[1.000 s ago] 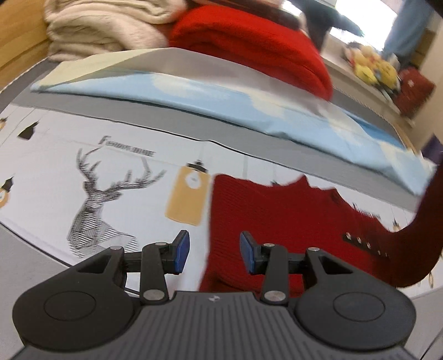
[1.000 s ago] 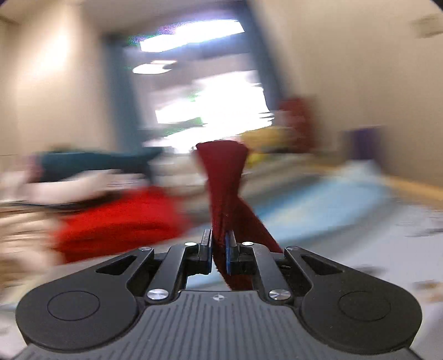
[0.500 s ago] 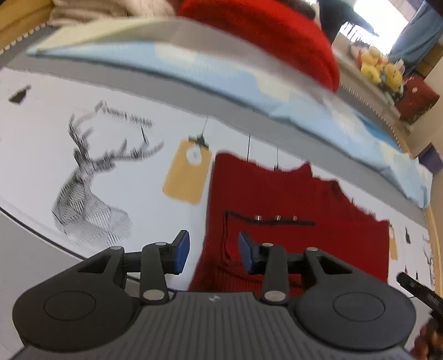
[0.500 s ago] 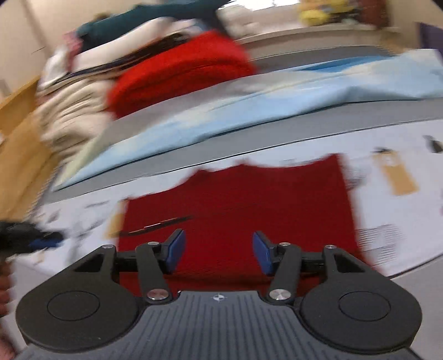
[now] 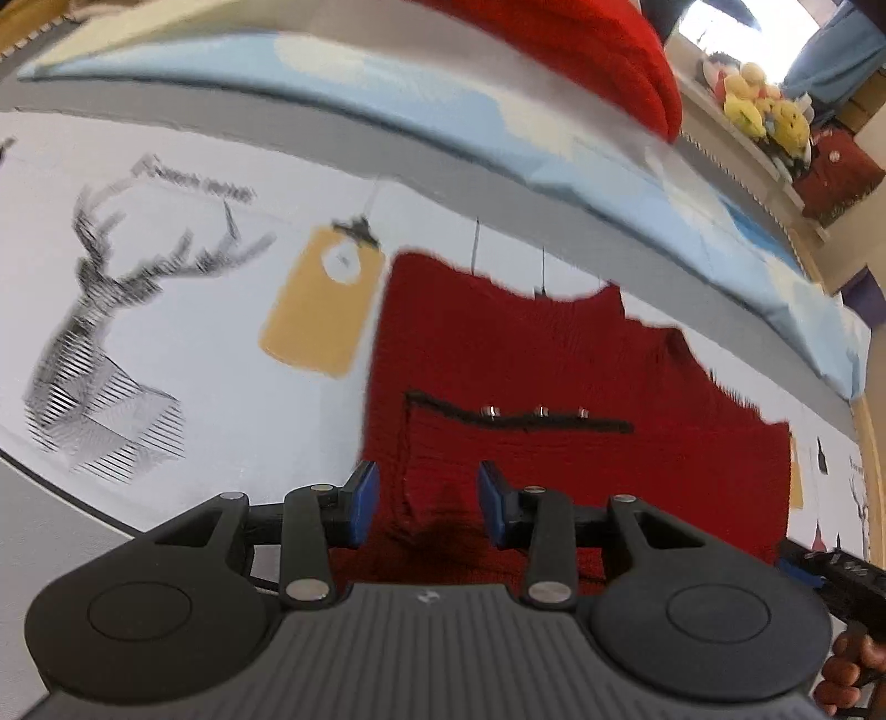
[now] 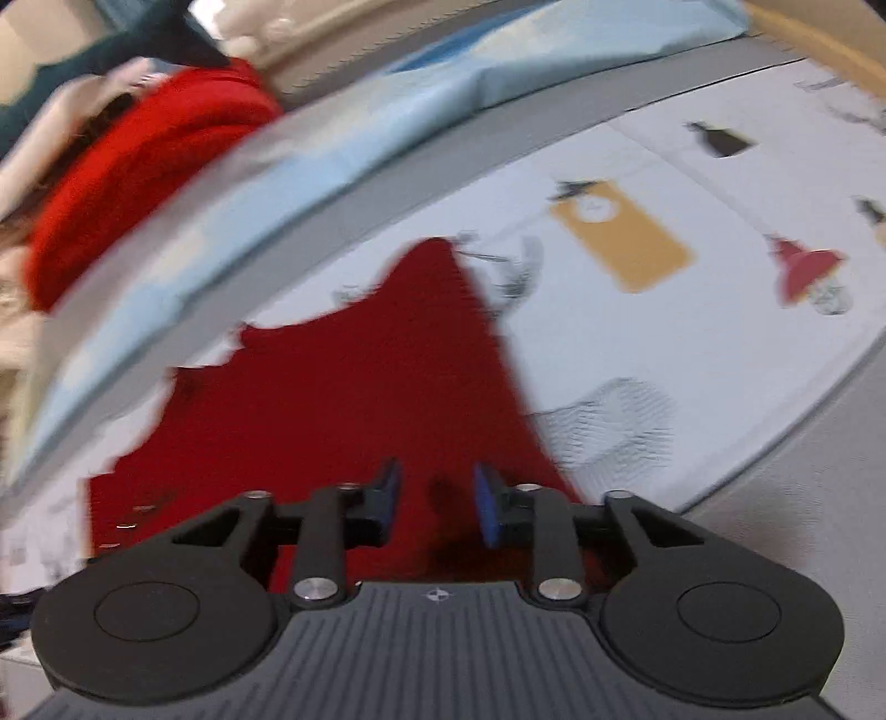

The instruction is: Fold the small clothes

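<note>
A dark red knitted garment (image 5: 554, 354) lies flat on the white printed bedcover (image 5: 210, 354), with a dark placket and three metal studs (image 5: 520, 420) across its front. My left gripper (image 5: 426, 509) hovers open just over the garment's near left edge, nothing between its blue pads. In the right wrist view the same garment (image 6: 360, 387) spreads out below my right gripper (image 6: 434, 507). Its jaws are closing above the near right part, and the pads do not press on cloth. A hand (image 5: 847, 664) shows at the left view's lower right corner.
Behind the garment lies a folded light-blue sheet (image 5: 498, 127) on a grey strip, with a bright red blanket (image 5: 581, 50) on top. Plush toys (image 5: 758, 105) sit on a ledge at the far right. The bedcover's deer print (image 5: 94, 343) is to the left.
The right gripper let go of the red cloth it held up and swung down over the garment, which now lies flat. The left gripper sank closer to the near edge.
</note>
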A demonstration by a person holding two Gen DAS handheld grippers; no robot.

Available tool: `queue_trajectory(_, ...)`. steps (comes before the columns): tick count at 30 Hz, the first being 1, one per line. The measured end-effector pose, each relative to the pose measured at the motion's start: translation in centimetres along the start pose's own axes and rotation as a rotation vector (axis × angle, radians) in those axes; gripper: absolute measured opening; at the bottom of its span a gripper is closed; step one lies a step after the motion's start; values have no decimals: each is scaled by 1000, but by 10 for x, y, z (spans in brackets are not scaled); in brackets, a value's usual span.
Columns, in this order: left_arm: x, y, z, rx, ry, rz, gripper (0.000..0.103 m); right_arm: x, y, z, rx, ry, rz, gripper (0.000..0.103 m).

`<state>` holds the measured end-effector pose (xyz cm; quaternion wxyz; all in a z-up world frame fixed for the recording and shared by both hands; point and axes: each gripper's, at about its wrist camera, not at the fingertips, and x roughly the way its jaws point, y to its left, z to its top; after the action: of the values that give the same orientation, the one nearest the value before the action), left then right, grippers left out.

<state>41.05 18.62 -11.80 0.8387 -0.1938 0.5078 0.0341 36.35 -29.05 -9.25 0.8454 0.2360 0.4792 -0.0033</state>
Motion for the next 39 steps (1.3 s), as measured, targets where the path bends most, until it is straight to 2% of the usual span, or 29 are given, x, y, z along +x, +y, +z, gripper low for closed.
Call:
queue_trajectory(2, 19, 1, -7, 9, 60, 48, 42, 16, -7, -2, -3, 51, -62, 38)
queue_trajectory(3, 24, 2, -9, 2, 77, 61, 43, 16, -11, -3, 19, 47, -53, 33)
queue_trajectory(5, 17, -2, -9, 3, 49, 55, 42, 9, -8, 2, 31, 17, -41, 34)
queue_trajectory(7, 10, -9, -10, 55, -14, 43, 42, 1, -3, 2, -37, -45, -39, 44)
queue_trajectory(8, 12, -11, -14, 87, -28, 59, 42, 5, -4, 2, -61, -31, -82, 47)
queue_trajectory(9, 17, -11, -19, 116, -7, 96, 43, 13, -9, -1, -66, 19, -141, 48)
queue_trajectory(10, 21, -12, -24, 143, 19, 132, 44, 17, -16, -3, -43, 50, -161, 47)
queue_trajectory(11, 15, -12, -27, 155, 3, 142, 44, 12, -21, -3, -9, 39, -146, 46)
queue_trajectory(13, -17, -21, -32, 205, -87, 157, 43, -14, -15, 1, 3, -17, -147, 47)
queue_trajectory(16, -70, -36, -46, 277, -208, 142, 44, -74, 11, -5, -142, -159, -95, 47)
queue_trajectory(18, -101, -41, -57, 275, -238, 139, 44, -114, 25, -16, -222, -219, -84, 48)
queue_trajectory(22, -159, -48, -86, 298, -297, 135, 45, -187, 37, -47, -280, -295, -30, 49)
queue_trajectory(24, -186, -50, -107, 310, -319, 132, 45, -221, 38, -68, -325, -337, -23, 53)
queue_trajectory(30, -246, -40, -174, 335, -352, 136, 45, -297, 5, -137, -373, -384, -4, 54)
queue_trajectory(34, -264, -13, -227, 334, -352, 117, 45, -311, -32, -176, -313, -363, -14, 54)
queue_trajectory(36, -264, 8, -250, 306, -337, 85, 45, -301, -56, -192, -279, -340, -37, 54)
queue_trajectory(39, -245, 40, -280, 262, -289, 60, 45, -271, -89, -213, -222, -259, -103, 54)
